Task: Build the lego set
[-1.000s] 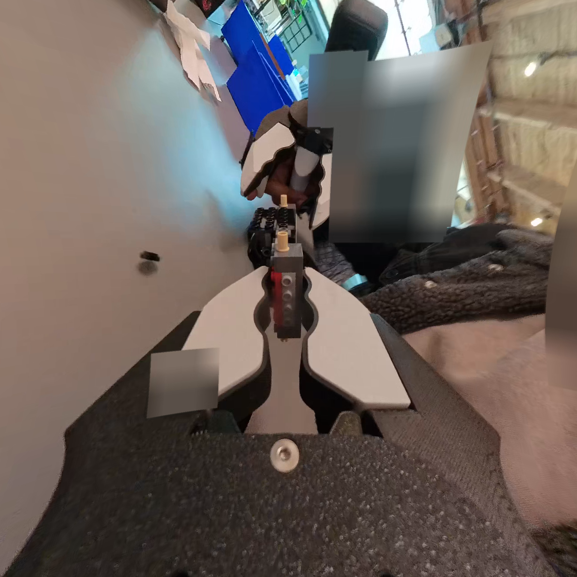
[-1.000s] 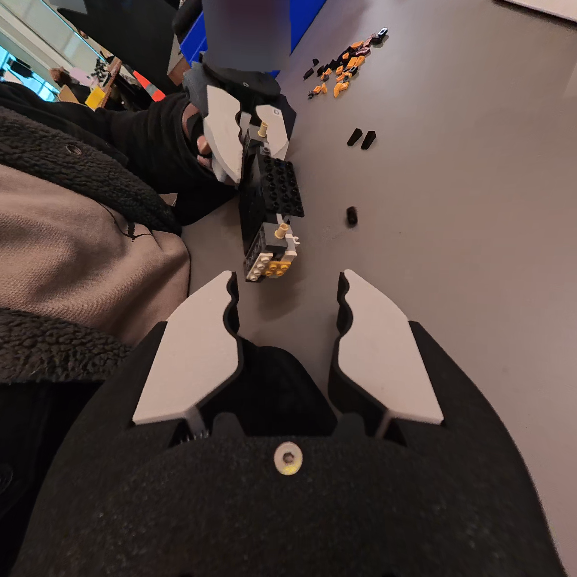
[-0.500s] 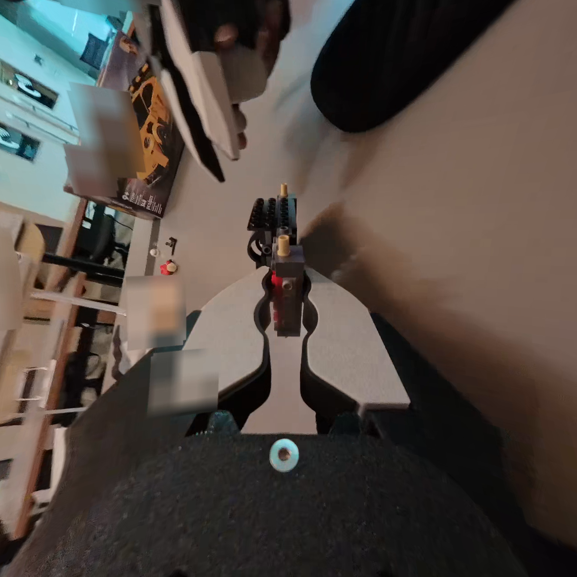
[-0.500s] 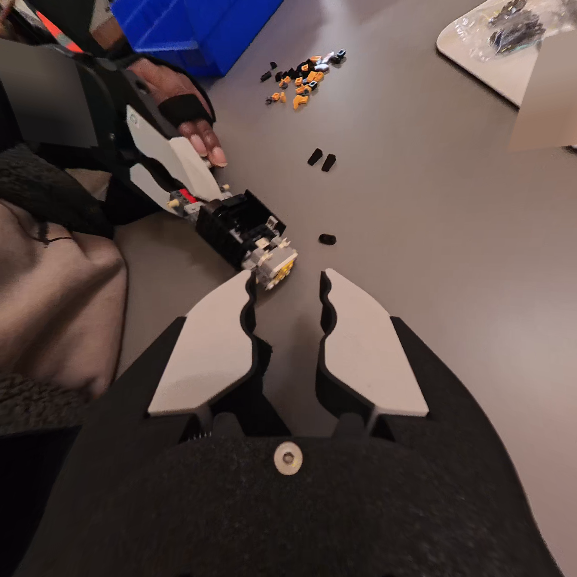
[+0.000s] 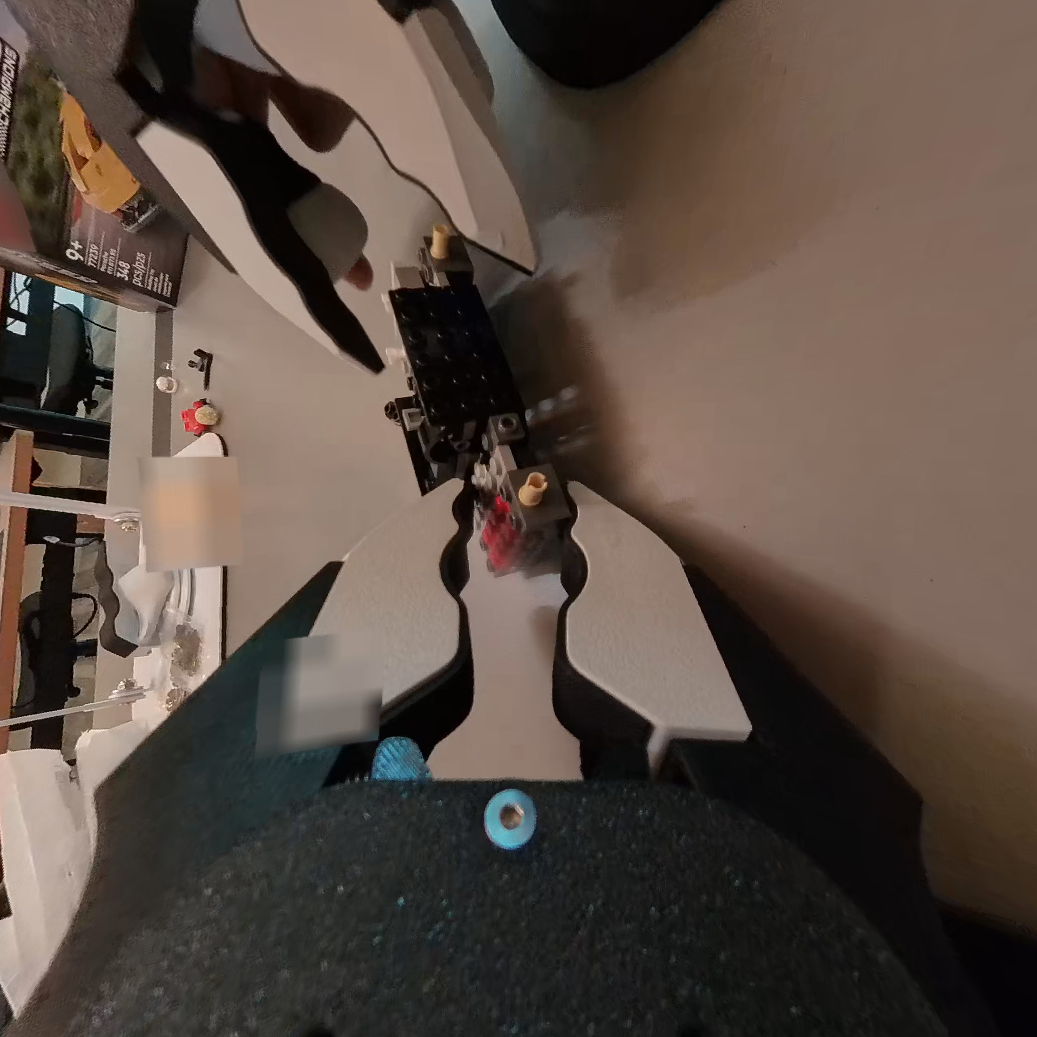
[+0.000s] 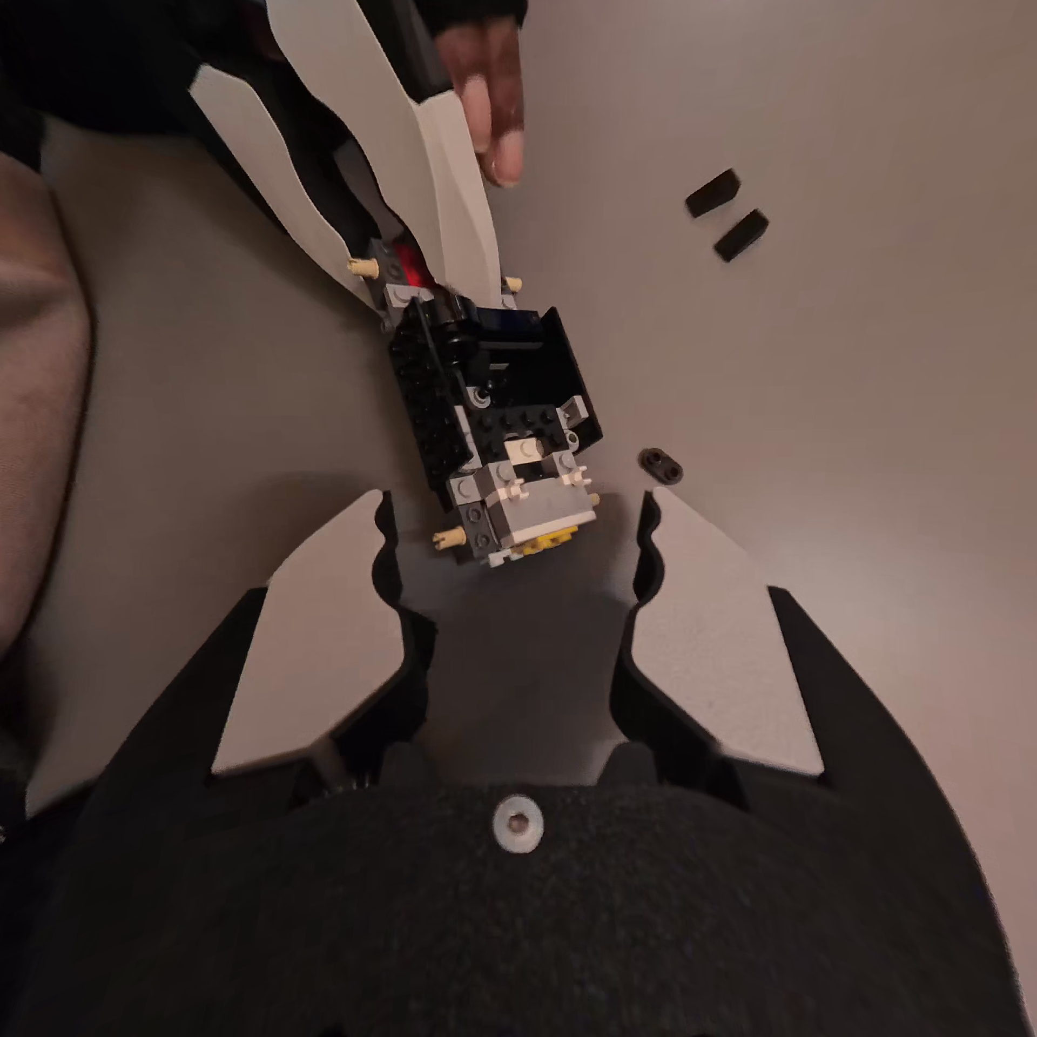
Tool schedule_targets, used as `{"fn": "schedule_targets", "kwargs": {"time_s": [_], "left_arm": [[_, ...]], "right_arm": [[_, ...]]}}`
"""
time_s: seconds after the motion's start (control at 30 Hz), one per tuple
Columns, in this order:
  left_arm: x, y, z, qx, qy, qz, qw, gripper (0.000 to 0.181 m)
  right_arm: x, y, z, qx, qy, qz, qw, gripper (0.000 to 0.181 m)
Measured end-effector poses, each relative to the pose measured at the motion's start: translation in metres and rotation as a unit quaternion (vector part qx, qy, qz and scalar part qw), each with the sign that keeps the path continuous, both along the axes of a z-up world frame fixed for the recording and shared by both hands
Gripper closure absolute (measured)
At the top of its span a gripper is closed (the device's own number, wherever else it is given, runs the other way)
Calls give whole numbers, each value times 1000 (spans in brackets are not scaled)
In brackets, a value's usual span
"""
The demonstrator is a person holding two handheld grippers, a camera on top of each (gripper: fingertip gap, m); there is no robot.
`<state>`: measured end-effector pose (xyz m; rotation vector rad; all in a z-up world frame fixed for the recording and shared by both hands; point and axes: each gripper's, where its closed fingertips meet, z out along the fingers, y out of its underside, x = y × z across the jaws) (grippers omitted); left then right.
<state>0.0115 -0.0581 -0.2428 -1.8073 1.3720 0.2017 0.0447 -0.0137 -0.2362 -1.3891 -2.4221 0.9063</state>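
A half-built lego car, black with a grey and yellow front end and tan pins, lies low over the grey table. My left gripper is shut on its red and grey rear end; it also shows at the top of the right wrist view. My right gripper is open and empty, one finger on each side of the car's front end, not touching it. Its white fingers show at the top of the left wrist view, either side of the car.
Two small black pieces and a black two-hole piece lie right of the car. The lego box, a red piece, a small black piece and clear bags of parts lie to the left. A sleeve is at the table edge. My hands' fingertips stand some 7 centimeters from each other.
My left gripper has swung the car round, keeping its hold. My right gripper has come close to the car's front end and opened wider.
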Motion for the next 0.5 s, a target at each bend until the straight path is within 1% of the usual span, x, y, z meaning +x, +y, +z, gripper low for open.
{"fn": "schedule_targets", "kwargs": {"time_s": [0.07,0.13,0.2,0.27,0.33,0.37,0.43,0.5], "left_arm": [[0,-1,0,4,3,-3,1000,153],[0,-1,1,11,8,-4,1000,152],[-1,-2,2,13,8,-3,1000,148],[-3,-5,4,0,-8,6,1000,137],[-10,-11,7,-27,-39,24,999,120],[-13,-14,9,-46,-71,38,996,114],[-14,-19,20,-84,-175,63,979,109],[-17,-16,39,-110,-298,95,944,111]], "right_arm": [[-3,-1,-7,10,-11,12,1000,103],[-4,-4,-11,19,-14,33,999,119],[-6,-5,-13,34,1,42,999,123],[-6,-3,-13,49,21,46,998,123],[-5,-3,-13,58,56,40,996,123],[-4,-3,-12,59,74,35,995,123],[-4,-5,-7,62,124,23,990,123],[-7,-4,4,71,183,1,981,123]]}}
